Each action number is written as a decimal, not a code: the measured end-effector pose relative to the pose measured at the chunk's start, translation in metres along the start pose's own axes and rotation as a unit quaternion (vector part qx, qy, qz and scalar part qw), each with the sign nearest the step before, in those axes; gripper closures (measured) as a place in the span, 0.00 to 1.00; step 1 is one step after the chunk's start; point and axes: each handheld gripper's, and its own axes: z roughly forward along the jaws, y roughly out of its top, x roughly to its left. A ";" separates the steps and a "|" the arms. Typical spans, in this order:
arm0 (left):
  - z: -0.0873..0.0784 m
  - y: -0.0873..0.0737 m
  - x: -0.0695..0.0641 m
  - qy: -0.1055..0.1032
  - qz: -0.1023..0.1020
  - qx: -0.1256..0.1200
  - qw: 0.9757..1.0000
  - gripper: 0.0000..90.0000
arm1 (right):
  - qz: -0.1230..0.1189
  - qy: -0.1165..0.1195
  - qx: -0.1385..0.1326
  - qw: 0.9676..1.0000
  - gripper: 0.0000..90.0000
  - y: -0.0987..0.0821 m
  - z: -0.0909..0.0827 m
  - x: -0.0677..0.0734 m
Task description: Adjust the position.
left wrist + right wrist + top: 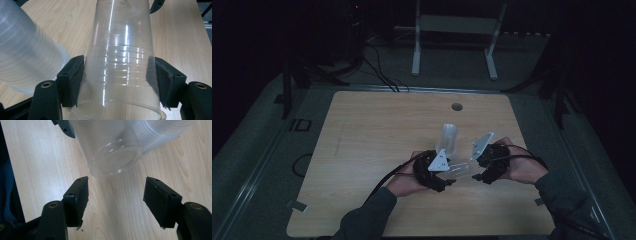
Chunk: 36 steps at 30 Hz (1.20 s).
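A clear plastic cup [460,170] lies on its side in the air between my two grippers, low over the wooden table [362,150]. My left gripper [446,181] is shut on the clear cup [122,62] near its rim, a pad pressing on each side. The cup's base [113,160] points toward my right gripper [116,185]. That gripper is open just short of the base, nothing between its pads. In the high view my right gripper [481,176] sits at the cup's right end. A stack of clear cups [448,137] stands upside down just behind the hands.
The stack of cups [25,50] lies close to the left of the held cup in the left gripper view. A round cable hole [456,106] is in the table's far middle. A white frame [457,30] and dark cables [377,70] are on the floor beyond the table.
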 end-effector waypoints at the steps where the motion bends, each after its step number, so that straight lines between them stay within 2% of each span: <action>1: 0.000 0.000 0.000 -0.001 0.002 0.002 1.000 0.35 | -0.002 0.002 0.002 1.000 0.40 0.000 0.000 0.001; 8: 0.004 0.001 -0.003 -0.009 0.018 0.016 1.000 0.35 | -0.009 0.008 0.004 1.000 0.40 0.003 0.001 0.002; 15: 0.007 0.003 -0.007 -0.013 0.028 0.024 0.999 0.35 | -0.024 0.024 0.008 0.999 0.39 0.007 0.004 0.006; 20: 0.007 0.004 -0.008 -0.012 0.033 0.027 0.999 0.35 | -0.029 0.028 0.014 0.999 0.39 0.009 0.006 0.008; 21: 0.008 0.005 -0.009 -0.011 0.040 0.031 0.999 0.35 | -0.032 0.030 0.013 0.999 0.39 0.009 0.008 0.009; 36: 0.010 0.008 -0.017 -0.006 0.070 0.046 0.996 0.35 | -0.034 0.047 0.034 0.998 0.38 0.011 0.019 0.013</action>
